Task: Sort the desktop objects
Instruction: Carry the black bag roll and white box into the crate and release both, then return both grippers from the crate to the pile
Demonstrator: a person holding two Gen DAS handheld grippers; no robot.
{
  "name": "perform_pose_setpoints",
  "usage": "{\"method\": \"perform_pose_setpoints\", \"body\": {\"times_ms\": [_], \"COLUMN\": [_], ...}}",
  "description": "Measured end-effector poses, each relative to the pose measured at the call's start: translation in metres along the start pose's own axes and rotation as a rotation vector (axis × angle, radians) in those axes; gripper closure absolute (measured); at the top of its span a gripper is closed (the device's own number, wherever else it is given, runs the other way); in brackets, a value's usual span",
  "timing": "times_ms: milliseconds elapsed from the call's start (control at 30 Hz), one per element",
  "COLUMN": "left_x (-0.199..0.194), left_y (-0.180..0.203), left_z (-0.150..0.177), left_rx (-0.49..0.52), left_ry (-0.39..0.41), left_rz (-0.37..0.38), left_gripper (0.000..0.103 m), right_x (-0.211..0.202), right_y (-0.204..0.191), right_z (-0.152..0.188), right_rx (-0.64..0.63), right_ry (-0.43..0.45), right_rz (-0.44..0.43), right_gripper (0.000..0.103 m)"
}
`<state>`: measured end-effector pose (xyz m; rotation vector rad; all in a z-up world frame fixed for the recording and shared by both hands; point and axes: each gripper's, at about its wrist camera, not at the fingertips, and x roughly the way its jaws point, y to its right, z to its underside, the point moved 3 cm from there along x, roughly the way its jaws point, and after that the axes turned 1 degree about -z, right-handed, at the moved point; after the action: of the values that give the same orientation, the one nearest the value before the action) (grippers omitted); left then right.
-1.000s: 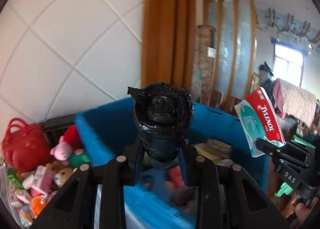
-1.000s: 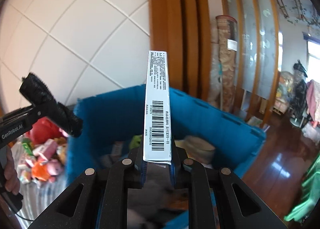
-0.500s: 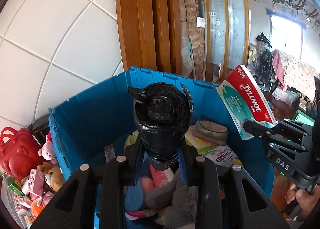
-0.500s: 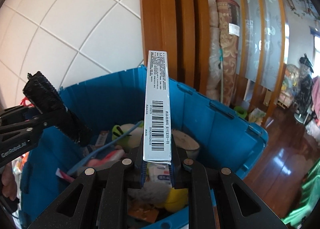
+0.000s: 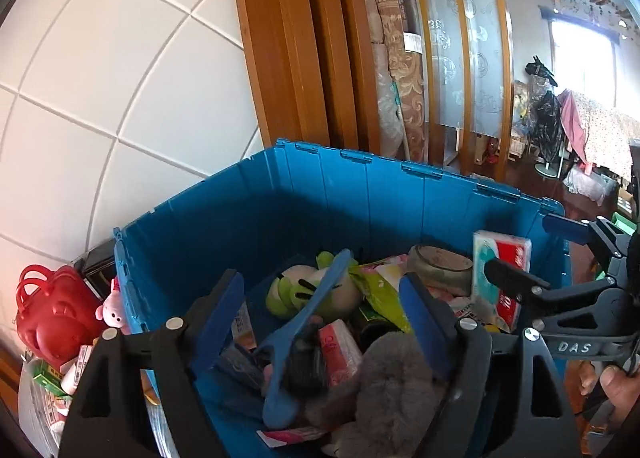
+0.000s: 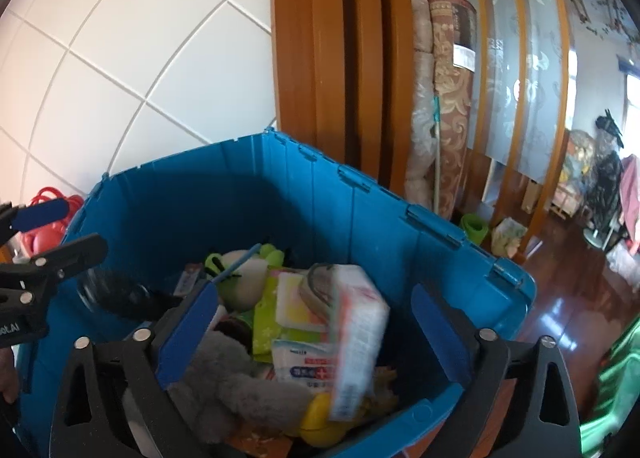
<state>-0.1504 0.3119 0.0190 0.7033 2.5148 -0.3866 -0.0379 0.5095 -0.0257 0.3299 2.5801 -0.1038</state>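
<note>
A blue crate (image 5: 360, 193) holds several toys and packets; it also shows in the right wrist view (image 6: 360, 217). My left gripper (image 5: 324, 310) is open and empty above it. The black roll (image 6: 124, 294) is blurred in the right wrist view, just below the left gripper's fingers and inside the crate. My right gripper (image 6: 316, 330) is open. The red and white Tylenol box (image 6: 356, 342) is blurred between its fingers, over the crate's contents. In the left wrist view the box (image 5: 500, 270) sits between the right gripper's open fingers (image 5: 516, 278).
A red plastic bag (image 5: 48, 314) and small toys lie left of the crate against the white tiled wall. A wooden partition and a rolled carpet (image 6: 444, 105) stand behind it. A blue spoon (image 5: 304, 334) and a grey plush (image 5: 396, 390) lie in the crate.
Both grippers moved over the crate and opened. The black roll left my left gripper and the Tylenol box left my right gripper; both are dropping into the crate.
</note>
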Motion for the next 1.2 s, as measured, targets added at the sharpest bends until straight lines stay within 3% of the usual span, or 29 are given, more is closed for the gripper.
{"method": "perform_pose_setpoints", "body": {"times_ms": [233,400,600,767,933,1200], "left_x": [-0.007,-0.025,-0.051,-0.078,-0.087,-0.106], "left_y": [-0.005,-0.013,-0.040,-0.073,-0.114,-0.213], "left_z": [0.002,0.006,0.018,0.038,0.066,0.139], "left_rx": [-0.022,-0.037,-0.109,-0.146,-0.153,-0.260], "left_ry": [0.022,0.087,0.134,0.178,0.102,0.027], "left_rz": [-0.004,-0.017,-0.010,-0.073,-0.114,-0.201], "left_gripper": [0.023,0.023,0.023,0.023,0.023,0.023], "right_x": [0.001,-0.007,-0.035,-0.073,-0.106,-0.121], "right_y": [0.000,-0.005,-0.023,-0.056,-0.106,-0.203], "right_z": [0.000,0.001,-0.003,-0.006,-0.009,-0.010], "right_rx": [-0.010,-0.009,-0.003,-0.011,-0.031,-0.077], "right_ry": [-0.013,-0.012,0.026,0.094,0.157,0.184], "right_rz": [-0.002,0.005,-0.015,-0.080,-0.131,-0.232], "right_gripper": [0.000,0.000,0.000,0.000,0.000,0.000]}}
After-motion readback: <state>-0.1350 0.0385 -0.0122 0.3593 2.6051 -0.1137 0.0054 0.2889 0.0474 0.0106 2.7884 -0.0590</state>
